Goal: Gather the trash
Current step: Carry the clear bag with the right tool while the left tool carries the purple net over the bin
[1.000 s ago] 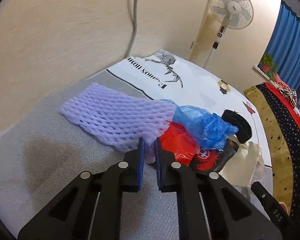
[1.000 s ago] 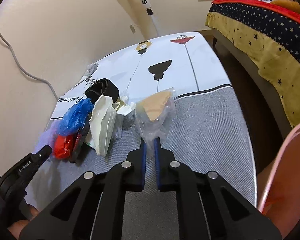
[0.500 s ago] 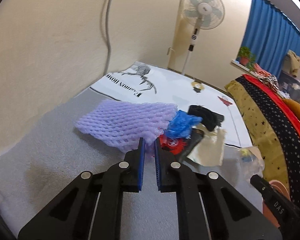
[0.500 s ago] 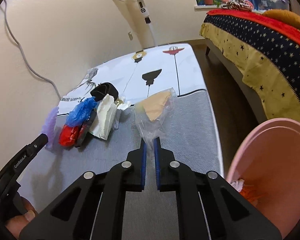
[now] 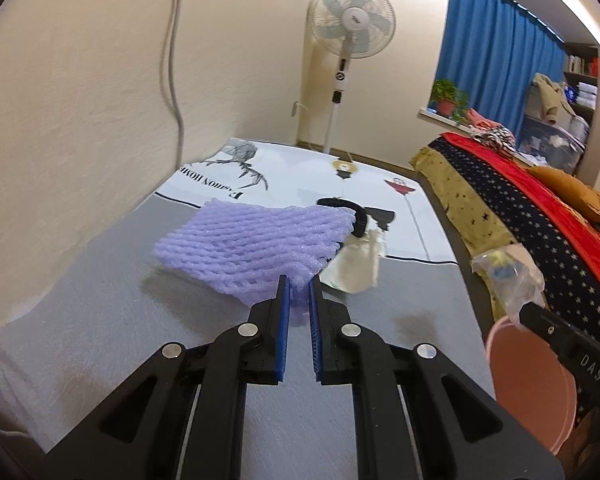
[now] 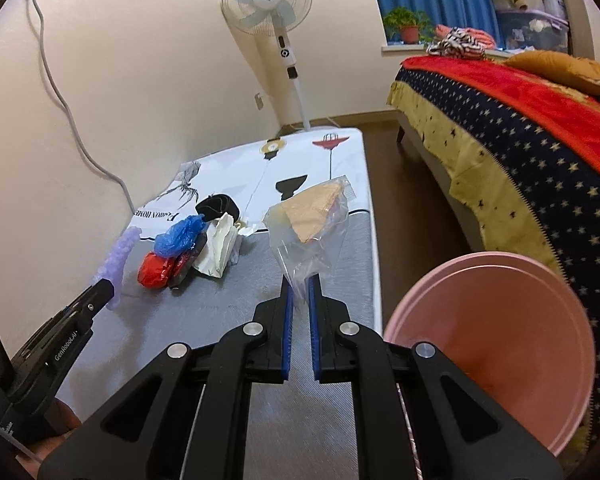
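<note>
left claw (image 5: 298, 286): clamped on corner of purple foam net (image 5: 256, 240), net lifted clear of bench (image 5: 100, 320)
right claw (image 6: 298, 280): pinching neck of clear bag (image 6: 308, 232) with tan wafer inside, bag raised above bench
bin (image 6: 496, 344): pink, off bench's right edge, just beside right claw; rim also seen low right in left view
trash pile on bench: blue bag (image 6: 180, 234), red wrapper (image 6: 154, 272), white paper bag (image 6: 220, 248), black item (image 6: 218, 206), bunched together near middle
pile vs claws: apart from both, between net and clear bag in right view
bench cover: grey near end, white printed far end
background: fan (image 6: 268, 4), bed (image 6: 520, 120) to right, blue curtain (image 5: 496, 60)
</note>
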Demonstrator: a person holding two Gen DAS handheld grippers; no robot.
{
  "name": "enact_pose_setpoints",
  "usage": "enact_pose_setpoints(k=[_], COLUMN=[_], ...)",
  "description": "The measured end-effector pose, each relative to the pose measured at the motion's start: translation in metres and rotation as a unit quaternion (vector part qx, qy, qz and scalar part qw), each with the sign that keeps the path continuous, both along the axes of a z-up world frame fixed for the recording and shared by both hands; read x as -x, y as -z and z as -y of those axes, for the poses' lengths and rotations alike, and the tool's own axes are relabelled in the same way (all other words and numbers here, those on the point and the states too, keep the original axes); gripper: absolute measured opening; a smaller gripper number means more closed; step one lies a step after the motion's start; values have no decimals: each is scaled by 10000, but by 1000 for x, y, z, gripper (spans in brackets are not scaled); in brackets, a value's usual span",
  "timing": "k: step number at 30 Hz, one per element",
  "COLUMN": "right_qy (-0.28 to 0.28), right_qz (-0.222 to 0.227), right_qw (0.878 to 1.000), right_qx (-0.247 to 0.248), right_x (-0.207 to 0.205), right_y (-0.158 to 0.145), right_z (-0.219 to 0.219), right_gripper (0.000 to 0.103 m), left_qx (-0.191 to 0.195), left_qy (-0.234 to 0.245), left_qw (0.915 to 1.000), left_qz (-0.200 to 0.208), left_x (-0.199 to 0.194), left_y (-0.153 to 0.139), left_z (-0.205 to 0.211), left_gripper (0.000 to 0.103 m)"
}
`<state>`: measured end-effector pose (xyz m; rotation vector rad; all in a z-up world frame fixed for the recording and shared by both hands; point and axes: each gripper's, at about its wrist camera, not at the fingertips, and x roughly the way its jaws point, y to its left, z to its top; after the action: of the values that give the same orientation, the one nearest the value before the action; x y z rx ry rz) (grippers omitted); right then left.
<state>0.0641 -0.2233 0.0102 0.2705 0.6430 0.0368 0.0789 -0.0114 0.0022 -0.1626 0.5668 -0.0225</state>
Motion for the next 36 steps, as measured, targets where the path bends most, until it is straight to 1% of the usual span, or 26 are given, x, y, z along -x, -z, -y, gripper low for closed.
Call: enact_pose_setpoints(k=[6,14,24,36], right_qy=[131,234,386,621], right_qz=[153,240,384,421], right_qw=[9998,9994,9983,9969], right_qx=[32,122,195,231], right_x=[27,53,67,74], right_y=[-15,-23,-33,-36], right_z=[11,20,28,44], right_gripper=[8,8,8,8], left_qx=[-102,-56,-78,-22], left_qy=[268,599,920,1126], left_qw=[9995,9981,9956,9935], left_qz=[102,143,163,146], left_x=[20,38,46,43], left_y=[-9,-12,-12,-8], left_z=[14,30,48,62], left_gripper=[9,9,9,9])
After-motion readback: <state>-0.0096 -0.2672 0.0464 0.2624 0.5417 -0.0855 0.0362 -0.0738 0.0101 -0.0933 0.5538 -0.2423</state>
